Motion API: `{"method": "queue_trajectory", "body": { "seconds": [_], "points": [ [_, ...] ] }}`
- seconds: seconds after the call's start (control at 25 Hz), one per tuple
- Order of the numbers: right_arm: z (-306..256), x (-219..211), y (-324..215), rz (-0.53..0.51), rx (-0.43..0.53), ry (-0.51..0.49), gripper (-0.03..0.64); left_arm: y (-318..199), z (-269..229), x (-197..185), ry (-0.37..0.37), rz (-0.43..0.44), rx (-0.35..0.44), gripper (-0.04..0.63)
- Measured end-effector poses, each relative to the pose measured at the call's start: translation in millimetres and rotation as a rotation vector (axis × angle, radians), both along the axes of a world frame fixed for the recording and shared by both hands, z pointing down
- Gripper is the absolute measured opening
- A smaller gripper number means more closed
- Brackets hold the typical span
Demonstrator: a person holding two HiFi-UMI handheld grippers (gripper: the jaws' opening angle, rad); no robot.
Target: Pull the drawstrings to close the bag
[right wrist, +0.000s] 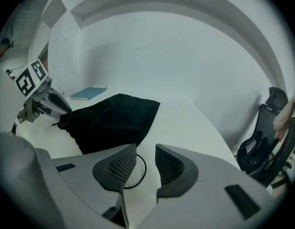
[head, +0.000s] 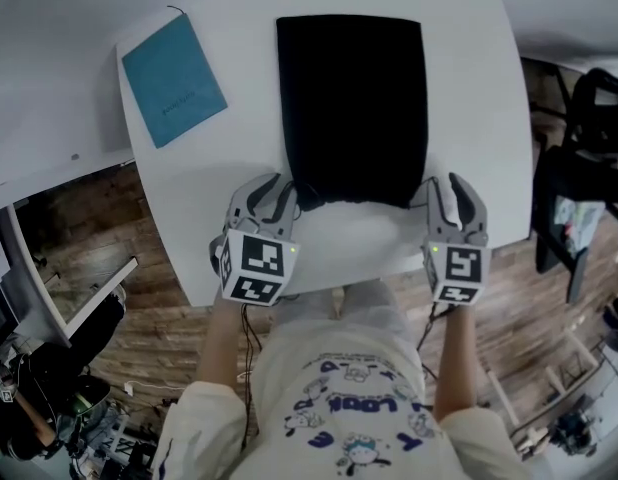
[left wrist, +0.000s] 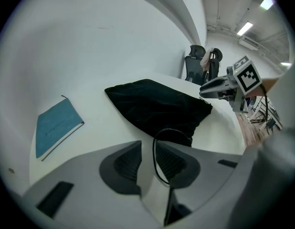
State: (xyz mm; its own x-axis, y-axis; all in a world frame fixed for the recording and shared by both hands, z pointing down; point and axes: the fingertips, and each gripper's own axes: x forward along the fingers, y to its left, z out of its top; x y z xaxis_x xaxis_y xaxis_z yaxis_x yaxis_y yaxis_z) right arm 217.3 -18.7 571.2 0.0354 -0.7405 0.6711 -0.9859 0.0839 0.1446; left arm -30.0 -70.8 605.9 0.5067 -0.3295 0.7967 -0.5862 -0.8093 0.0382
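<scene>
A: Checking the surface first. What's it all on?
B: White round-cornered table [head: 469, 88], with a plain white wall behind it and a brown wood-plank floor [head: 99, 218] below. Strip lights [left wrist: 244, 28] show on the ceiling in the left gripper view.
A: Any readable text?
B: The flat teal notebook [head: 173, 80] has one faint line of print, too small to read. The white printed shirt [head: 359, 408] has its print upside down, and I can't read it cleanly.
A: Task thing?
B: Black fabric drawstring bag [head: 351, 108] lies flat mid-table with one short edge toward the person. The notebook is well apart on its left.
A: Grippers?
B: Left gripper [head: 279, 190] is at the bag's near left corner. Its jaws are slightly apart, and a thin black cord loop [left wrist: 153, 156] runs through the gap unpinched. Right gripper [head: 444, 186] is at the near right corner, jaws apart. A second black cord loop [right wrist: 145, 169] lies on the table there, partly behind one jaw and partly in the gap.
A: Anything around or in the way?
B: Black office chairs [right wrist: 262, 137] stand off the table's right side. In the head view the gripper bodies cover the bag's near corners.
</scene>
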Motion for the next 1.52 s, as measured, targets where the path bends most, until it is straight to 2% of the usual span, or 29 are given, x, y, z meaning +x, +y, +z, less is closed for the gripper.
{"method": "queue_trajectory", "body": {
  "seconds": [0.12,0.2,0.36,0.56,0.8,1.0,1.08,1.16,1.28,1.4,1.52],
  "points": [
    [5.1,-0.5,-0.9,-0.042,-0.018,-0.01,0.106,0.3,3.9,3.9,-0.014,0.018,-0.013,0.087],
    [9.5,-2.9,1.0,-0.092,-0.065,-0.007,0.11,2.0,6.6,5.6,-0.019,0.025,-0.028,0.078],
    [17.3,-2.8,3.0,-0.187,-0.12,0.013,0.112,3.4,8.7,4.4,-0.015,0.014,-0.043,0.008],
    [21.6,-3.3,10.9,-0.302,-0.195,0.009,0.112,2.4,8.3,0.9,-0.01,-0.024,-0.054,0.002],
    [28.7,-14.2,7.1,-0.49,-0.279,0.059,0.117,1.6,3.6,-2.7,-0.003,-0.061,-0.061,0.002],
    [31.7,-17.1,5.4,-0.6,-0.311,0.019,0.117,1.7,0.9,-3.1,-0.007,-0.077,-0.061,0.002],
    [33.8,-19.1,7.1,-0.633,-0.307,0.006,0.104,1.3,0.2,-2.7,-0.003,-0.088,-0.058,0.002],
    [33.5,-22.7,11.0,-0.669,-0.332,0.001,0.06,0.1,-0.8,-1.4,0.007,-0.103,-0.052,0.002],
    [33.5,-26.5,13.9,-0.645,-0.341,-0.05,0.004,0.3,-2.1,-2.1,0.007,-0.127,-0.066,0.002],
    [26.2,-26.0,10.8,-0.553,-0.304,-0.139,0.003,2.0,-5.0,-4.6,-0.005,-0.151,-0.074,0.002],
    [14.3,-15.9,-2.4,-0.452,-0.224,-0.145,0.003,0.4,-9.0,-7.4,-0.007,-0.183,-0.056,0.002]
  ]
}}
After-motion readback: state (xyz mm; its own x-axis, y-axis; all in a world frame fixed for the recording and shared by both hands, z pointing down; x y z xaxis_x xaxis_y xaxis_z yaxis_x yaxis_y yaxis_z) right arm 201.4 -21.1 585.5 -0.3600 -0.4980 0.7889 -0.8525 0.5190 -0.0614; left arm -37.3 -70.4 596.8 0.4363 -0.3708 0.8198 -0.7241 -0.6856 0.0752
